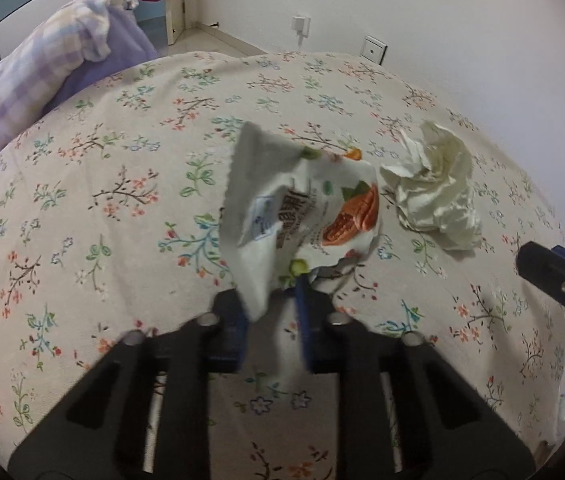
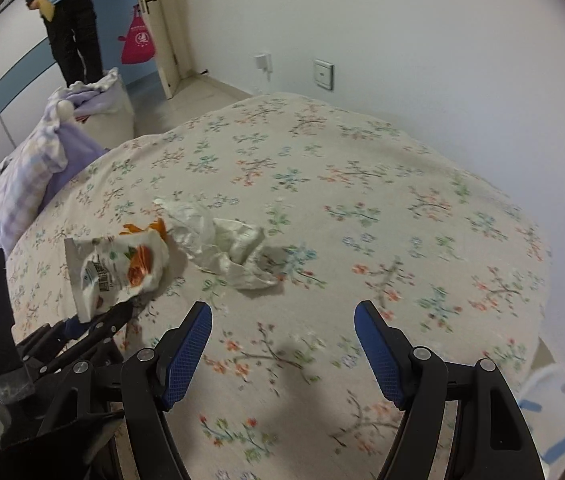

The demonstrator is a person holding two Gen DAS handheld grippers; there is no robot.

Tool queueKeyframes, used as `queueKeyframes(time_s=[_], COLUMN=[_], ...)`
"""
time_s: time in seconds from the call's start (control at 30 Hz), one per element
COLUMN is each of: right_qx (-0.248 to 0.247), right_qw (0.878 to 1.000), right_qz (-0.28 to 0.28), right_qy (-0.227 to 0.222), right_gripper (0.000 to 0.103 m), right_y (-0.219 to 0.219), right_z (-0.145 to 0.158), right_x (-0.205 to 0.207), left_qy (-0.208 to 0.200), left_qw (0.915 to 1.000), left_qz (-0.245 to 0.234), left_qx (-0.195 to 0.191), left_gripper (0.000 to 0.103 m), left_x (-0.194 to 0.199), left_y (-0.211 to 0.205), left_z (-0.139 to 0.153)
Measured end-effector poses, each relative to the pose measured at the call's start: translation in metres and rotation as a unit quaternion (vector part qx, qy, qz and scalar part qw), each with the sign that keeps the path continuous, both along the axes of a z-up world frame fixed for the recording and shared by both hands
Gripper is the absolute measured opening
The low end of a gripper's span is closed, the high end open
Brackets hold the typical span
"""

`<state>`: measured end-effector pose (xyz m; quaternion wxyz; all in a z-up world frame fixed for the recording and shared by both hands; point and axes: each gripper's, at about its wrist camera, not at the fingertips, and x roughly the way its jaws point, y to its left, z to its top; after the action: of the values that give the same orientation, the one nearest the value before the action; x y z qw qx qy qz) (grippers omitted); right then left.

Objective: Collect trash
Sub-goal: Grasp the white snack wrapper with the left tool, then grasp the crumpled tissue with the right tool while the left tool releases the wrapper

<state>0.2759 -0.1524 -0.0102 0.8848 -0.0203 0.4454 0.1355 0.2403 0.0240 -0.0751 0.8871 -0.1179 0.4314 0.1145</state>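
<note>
We are pinching the snack wrapper (image 1: 302, 208) in the left gripper (image 1: 272, 312) just beside the crumpled tissue (image 1: 434, 188), keeping the grip firm, while the right gripper (image 2: 282, 348) is hovering spread near that tissue.

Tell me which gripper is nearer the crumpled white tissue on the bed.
Hard to call. The left gripper, shut on the snack wrapper, sits beside the crumpled tissue. The right gripper is open, short of it.
</note>
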Motion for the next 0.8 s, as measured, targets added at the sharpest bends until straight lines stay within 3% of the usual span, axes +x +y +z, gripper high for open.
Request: queueKeyframes(time_s=[0.17,0.63,0.8], right_qx=[0.0,0.003,-0.003], right_qw=[1.0,0.998,0.998], right_qz=[0.029,0.067,0.063], right_qy=[-0.001,-0.007,-0.011], right_gripper=[0.075,0.074,0.068], right_y=[0.023,0.063,0.07], right_z=[-0.013,-0.034,-0.039], right_x=[0.016,0.048,0.055], left_qy=[-0.003,-0.011,-0.011], left_qw=[0.9994,0.9973,0.9963], left_qz=[0.017,0.057,0.066], left_qx=[-0.03,-0.045,-0.053], left_gripper=[0.014,0.012,0.012], left_x=[-0.006,-0.022,-0.022], left_y=[0.015,0.049,0.056], left_z=[0.0,-0.001,-0.001])
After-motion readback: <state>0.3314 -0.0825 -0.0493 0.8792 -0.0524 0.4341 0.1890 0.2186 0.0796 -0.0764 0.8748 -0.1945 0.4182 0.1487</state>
